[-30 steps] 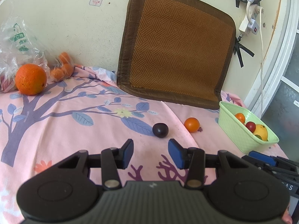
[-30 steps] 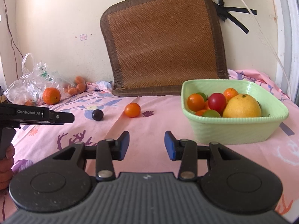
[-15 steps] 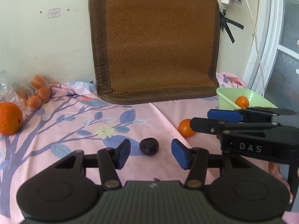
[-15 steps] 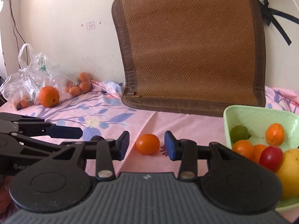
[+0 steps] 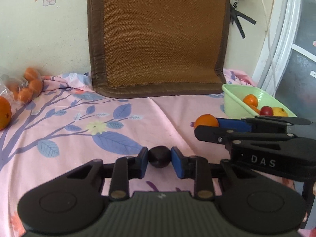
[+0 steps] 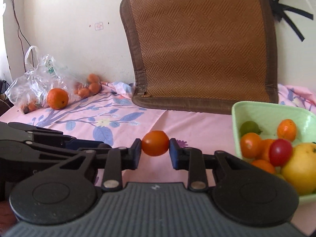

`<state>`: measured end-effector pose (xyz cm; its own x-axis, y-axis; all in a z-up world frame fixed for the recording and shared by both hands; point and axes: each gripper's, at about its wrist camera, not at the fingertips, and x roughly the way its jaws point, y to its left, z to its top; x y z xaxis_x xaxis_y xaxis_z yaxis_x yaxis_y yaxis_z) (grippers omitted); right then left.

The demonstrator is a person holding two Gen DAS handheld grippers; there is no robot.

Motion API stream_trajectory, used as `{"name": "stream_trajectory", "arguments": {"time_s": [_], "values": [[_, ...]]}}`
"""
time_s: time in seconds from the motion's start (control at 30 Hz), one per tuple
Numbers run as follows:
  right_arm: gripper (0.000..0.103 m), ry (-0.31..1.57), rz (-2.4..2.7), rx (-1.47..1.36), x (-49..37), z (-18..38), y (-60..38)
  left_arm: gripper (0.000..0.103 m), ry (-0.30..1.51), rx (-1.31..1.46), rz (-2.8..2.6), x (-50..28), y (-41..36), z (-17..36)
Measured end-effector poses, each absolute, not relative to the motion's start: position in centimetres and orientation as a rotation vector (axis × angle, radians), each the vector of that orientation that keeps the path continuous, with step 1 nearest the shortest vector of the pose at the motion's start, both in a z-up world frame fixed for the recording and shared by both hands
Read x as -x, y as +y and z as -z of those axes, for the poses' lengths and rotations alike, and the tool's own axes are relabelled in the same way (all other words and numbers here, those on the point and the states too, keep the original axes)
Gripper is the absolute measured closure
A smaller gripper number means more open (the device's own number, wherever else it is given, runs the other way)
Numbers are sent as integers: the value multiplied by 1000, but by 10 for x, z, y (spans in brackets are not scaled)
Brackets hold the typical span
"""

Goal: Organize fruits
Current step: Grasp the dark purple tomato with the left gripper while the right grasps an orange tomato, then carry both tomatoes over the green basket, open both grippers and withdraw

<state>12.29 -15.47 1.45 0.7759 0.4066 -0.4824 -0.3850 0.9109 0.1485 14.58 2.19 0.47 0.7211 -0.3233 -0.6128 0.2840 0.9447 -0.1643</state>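
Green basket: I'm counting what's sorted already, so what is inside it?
The green basket holds several small orange fruits, a red one, a green one and a large yellow one; anything beneath them is covered.

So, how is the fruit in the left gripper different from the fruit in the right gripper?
Colour: the dark plum is almost black, while the small orange fruit is bright orange. Finish: the plum looks dull; the orange fruit is glossy. Place: the orange fruit is nearer the green basket than the plum. Shared: both are small and round, and each is pinched between blue pads, the left gripper on the plum, the right gripper on the orange fruit.
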Motion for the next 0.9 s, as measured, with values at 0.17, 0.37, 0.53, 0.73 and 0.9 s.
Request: {"name": "stream_trajectory", "arguments": {"time_s": [0.17,0.37,0.53,0.73,0.9], "values": [[70,411,-325,-49,-65,-25,-200,77,640,98,442,-124,-6,-26],[70,317,-114,-46,-54,-30,-259,77,593,93,568,-132,-68,-61],[70,305,-45,-72,-72,-21,-292,77,620,70,593,-167,-121,-68],[68,340,-7,-109,-91,-4,-314,76,710,51,579,-217,-166,-55],[53,337,-26,-100,-91,0,-312,68,739,25,566,-230,-182,-42]]}}
